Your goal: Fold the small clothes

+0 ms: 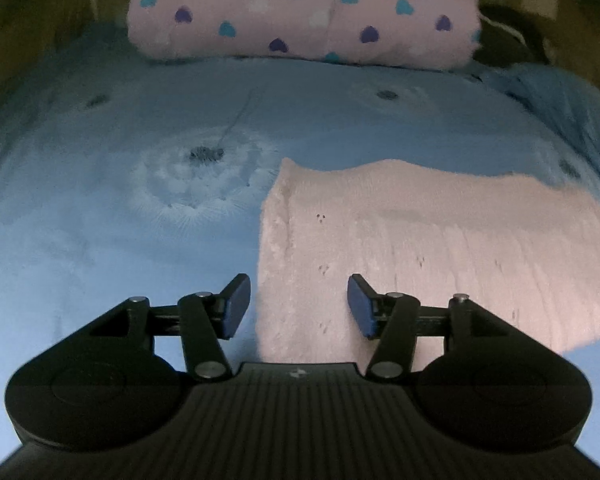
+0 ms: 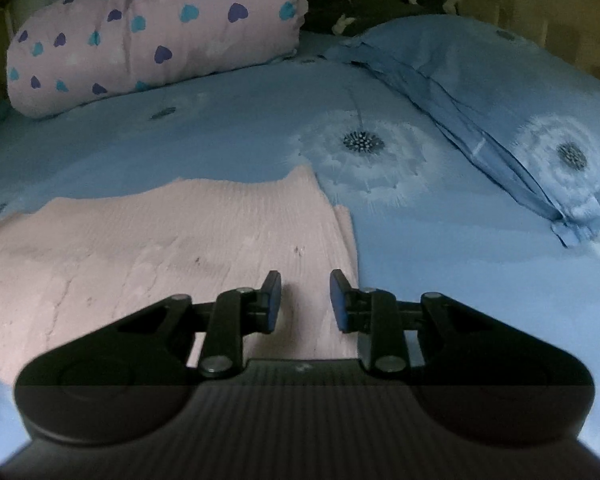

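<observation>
A small pale pink ribbed garment [image 1: 440, 248] lies flat on the blue bed cover, also seen in the right wrist view [image 2: 172, 236]. My left gripper [image 1: 299, 306] is open and hovers over the garment's near left corner, its left fingertip over the bed cover and its right one over the cloth. My right gripper [image 2: 305, 301] is open with a narrower gap and hovers over the garment's near right edge. Neither holds anything.
A pink pillow with blue and purple hearts [image 1: 300, 8] lies at the head of the bed [image 2: 152, 32]. A blue dandelion-print pillow [image 2: 520, 112] lies at the right. Dark clothing [image 2: 380, 4] sits behind it. The blue dandelion bed cover [image 1: 100, 200] spreads all around.
</observation>
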{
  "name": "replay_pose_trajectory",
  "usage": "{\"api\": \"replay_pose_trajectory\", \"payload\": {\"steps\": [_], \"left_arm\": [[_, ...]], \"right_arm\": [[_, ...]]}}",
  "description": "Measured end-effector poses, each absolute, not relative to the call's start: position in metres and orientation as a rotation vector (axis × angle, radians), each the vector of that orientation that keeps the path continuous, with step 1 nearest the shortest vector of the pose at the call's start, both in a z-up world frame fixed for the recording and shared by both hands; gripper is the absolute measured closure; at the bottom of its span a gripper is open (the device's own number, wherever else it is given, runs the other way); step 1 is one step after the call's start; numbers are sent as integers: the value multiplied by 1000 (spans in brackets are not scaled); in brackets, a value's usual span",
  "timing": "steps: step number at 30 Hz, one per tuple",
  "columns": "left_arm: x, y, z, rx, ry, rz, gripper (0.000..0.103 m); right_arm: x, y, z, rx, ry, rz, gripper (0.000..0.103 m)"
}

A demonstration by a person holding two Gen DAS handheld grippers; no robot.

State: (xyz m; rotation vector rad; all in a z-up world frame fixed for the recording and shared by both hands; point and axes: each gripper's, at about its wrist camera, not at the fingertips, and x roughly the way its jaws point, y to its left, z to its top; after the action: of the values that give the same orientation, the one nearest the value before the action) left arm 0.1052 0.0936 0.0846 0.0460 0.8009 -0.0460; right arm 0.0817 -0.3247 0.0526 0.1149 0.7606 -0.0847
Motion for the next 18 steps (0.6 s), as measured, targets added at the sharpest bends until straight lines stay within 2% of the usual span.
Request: {"api": "replay_pose_trajectory", "payload": {"steps": [3, 4, 5, 7, 18], "left_arm": [[93, 97, 91, 73, 781, -35, 43], [91, 99, 91, 58, 786, -32, 43], [90, 101, 91, 40, 794, -32, 43], [91, 103, 88, -7, 814, -38, 43], [106, 111, 55, -114, 898, -83, 43]], "right_arm": [[63, -322, 60, 107, 760, -72, 74], [55, -322, 63, 114, 750, -72, 68], [48, -322, 65, 124, 740, -74, 51], [35, -322, 65, 154, 706, -87, 30], [30, -331, 24, 301, 689, -142, 29]]}}
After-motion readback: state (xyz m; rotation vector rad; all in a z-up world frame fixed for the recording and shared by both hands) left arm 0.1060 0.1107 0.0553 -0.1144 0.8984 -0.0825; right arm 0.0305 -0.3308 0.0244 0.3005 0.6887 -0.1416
